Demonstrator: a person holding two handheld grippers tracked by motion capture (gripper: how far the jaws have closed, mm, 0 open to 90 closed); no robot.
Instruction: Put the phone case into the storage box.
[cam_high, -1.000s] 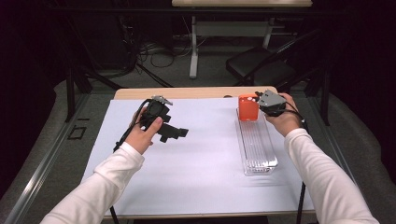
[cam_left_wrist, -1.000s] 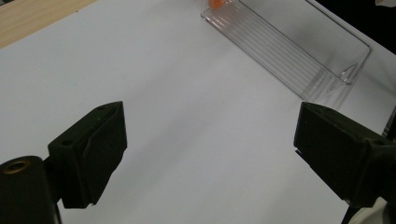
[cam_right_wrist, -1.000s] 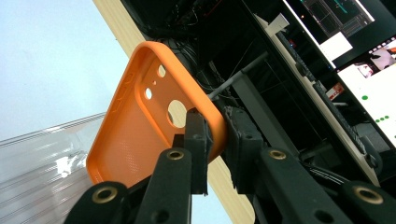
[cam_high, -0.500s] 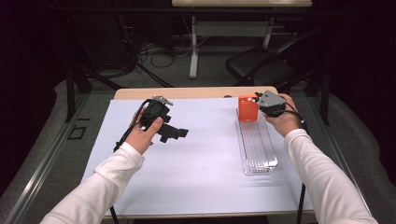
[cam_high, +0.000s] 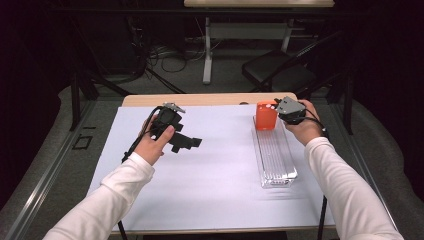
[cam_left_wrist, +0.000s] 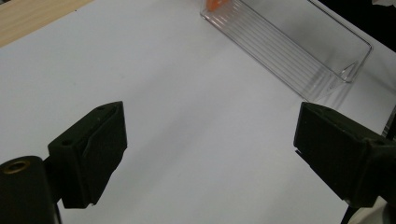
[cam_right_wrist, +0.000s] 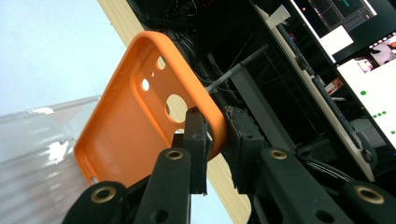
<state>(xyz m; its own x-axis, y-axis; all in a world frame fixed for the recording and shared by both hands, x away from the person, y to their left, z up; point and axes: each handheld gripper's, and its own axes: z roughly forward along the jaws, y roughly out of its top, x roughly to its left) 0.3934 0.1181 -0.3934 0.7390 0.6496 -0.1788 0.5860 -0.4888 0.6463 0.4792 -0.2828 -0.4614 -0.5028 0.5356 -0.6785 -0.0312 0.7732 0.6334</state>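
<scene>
Right gripper (cam_high: 278, 111) fingers (cam_right_wrist: 196, 140) pinching the edge of the orange case (cam_high: 266, 115), held upright at the far end of the clear tray (cam_high: 276, 157), right side of the worktop (cam_high: 210, 175). Left gripper (cam_high: 186, 142) over the white sheet at left, fingers (cam_left_wrist: 93, 154) spread wide, nothing between them.

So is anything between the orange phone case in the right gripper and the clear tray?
Nothing visible. The right gripper holds the orange phone case upright at the clear tray's far end, with nothing lying inside the tray.
</scene>
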